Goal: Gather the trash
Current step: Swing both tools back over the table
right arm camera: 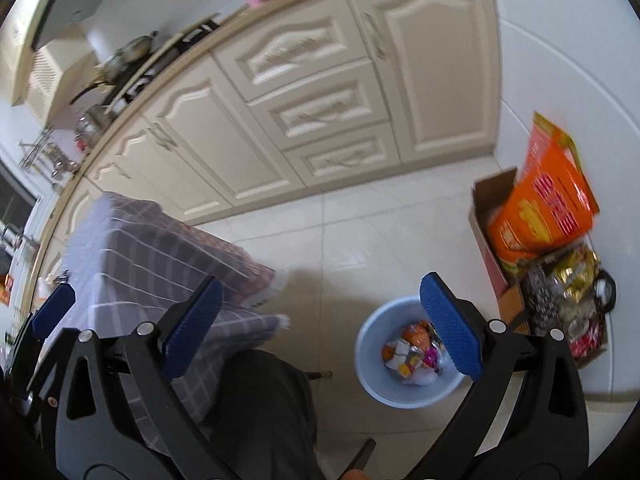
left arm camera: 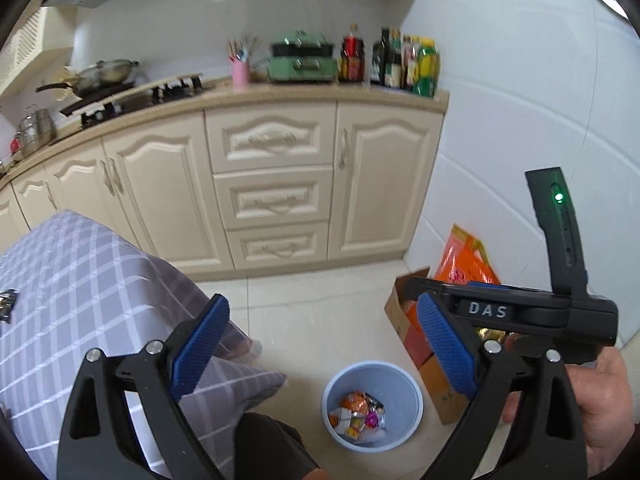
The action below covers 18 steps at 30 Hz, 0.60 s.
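Left wrist view | left claw spread, empty | right claw spread – above bin holding wrappers

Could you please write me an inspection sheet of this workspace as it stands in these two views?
Surface: table under a grey checked cloth; one small metal item at its left edge, too small to identify.
Job's things: blue bin on the floor tiles, wrappers inside.
Clutter: cardboard box with an orange bag and gold packets beside the bin.
Grippers: left gripper open, empty; right gripper open, empty, above the bin.
Cables: nothing seen.
Surroundings: cream cabinets, counter with wok, pink cup, green appliance, bottles; white tiled wall.
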{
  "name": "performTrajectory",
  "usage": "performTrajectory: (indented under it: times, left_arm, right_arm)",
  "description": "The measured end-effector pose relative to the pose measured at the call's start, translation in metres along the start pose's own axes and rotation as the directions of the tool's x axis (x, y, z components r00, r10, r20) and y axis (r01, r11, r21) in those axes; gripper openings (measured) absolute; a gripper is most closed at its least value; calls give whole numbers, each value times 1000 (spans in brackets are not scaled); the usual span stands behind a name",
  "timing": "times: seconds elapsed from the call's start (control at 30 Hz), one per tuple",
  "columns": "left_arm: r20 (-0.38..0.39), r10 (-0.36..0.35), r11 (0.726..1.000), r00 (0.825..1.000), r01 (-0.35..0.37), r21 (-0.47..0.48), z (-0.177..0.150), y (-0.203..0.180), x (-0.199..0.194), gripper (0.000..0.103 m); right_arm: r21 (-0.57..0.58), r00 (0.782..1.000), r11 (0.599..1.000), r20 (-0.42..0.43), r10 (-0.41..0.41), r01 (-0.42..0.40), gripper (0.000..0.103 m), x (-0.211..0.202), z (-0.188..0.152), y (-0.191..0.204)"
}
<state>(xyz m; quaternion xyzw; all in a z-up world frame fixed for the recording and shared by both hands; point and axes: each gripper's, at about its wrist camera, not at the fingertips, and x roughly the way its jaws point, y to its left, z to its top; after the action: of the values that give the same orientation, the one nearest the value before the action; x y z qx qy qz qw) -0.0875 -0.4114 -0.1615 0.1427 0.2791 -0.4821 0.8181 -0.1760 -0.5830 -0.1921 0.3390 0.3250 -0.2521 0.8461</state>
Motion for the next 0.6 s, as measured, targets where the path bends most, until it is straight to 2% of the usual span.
performTrajectory:
  times: [0.37, 0.6]
  left_arm:
    - [113, 89, 991, 990, -77, -105, 7, 69, -75, 93]
    - [139, 211, 968, 968, -187, -166, -8, 125, -118, 93]
  right_arm:
    - [-163, 988, 977, 36, 147, -139, 97, -18, 14, 106]
    - [-268, 974, 939, 14, 227, -215, 97, -19, 8, 174]
